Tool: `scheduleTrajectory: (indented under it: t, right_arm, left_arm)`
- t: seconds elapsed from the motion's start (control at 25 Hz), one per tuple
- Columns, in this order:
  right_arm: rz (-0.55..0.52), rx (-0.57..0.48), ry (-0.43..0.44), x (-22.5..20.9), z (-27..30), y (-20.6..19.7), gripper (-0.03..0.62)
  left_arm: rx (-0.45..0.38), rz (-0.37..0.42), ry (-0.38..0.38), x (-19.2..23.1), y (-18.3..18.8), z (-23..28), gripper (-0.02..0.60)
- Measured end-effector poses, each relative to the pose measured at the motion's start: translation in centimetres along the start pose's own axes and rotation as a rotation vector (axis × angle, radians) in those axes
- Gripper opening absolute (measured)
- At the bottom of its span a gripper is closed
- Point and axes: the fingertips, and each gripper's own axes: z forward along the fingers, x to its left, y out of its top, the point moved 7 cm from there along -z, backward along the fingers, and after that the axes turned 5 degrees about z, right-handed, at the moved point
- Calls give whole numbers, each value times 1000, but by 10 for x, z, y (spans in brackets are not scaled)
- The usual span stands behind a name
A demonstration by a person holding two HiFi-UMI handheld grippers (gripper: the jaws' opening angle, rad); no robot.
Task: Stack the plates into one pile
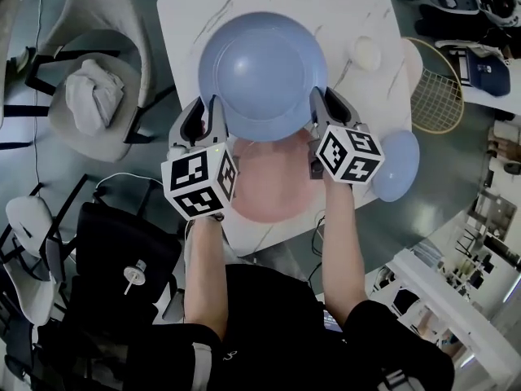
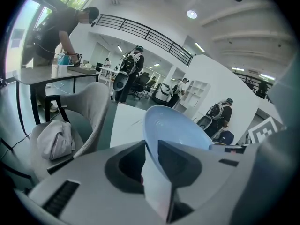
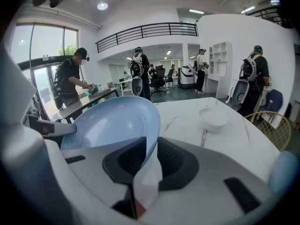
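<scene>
I pinch the big blue plate (image 1: 262, 72) by its rim, left gripper (image 1: 206, 114) fingers at 8 o'clock, right gripper (image 1: 328, 108) fingers at 4, over the pink plate (image 1: 273, 187) on the table (image 1: 195, 15); white bowl (image 1: 366, 53) at 2 o'clock.

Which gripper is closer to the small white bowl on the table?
Right. The right gripper grips the right rim of the large blue plate, with the white bowl just beyond it. The left gripper grips the opposite rim, across the plate from the bowl.
</scene>
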Motion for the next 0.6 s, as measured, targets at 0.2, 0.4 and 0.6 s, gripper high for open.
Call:
scheduleTrajectory:
  t: [0.2, 0.4, 0.6]
  right_arm:
    - [6, -5, -8, -3, -36, -28, 81]
    - [30, 1, 13, 3, -63, -59, 83]
    - [44, 19, 20, -1, -90, -86, 86]
  left_arm:
    - [7, 12, 16, -13, -26, -31, 95]
    - [26, 30, 43, -15, -47, -65, 94]
    - [49, 36, 61, -25, -71, -90, 91]
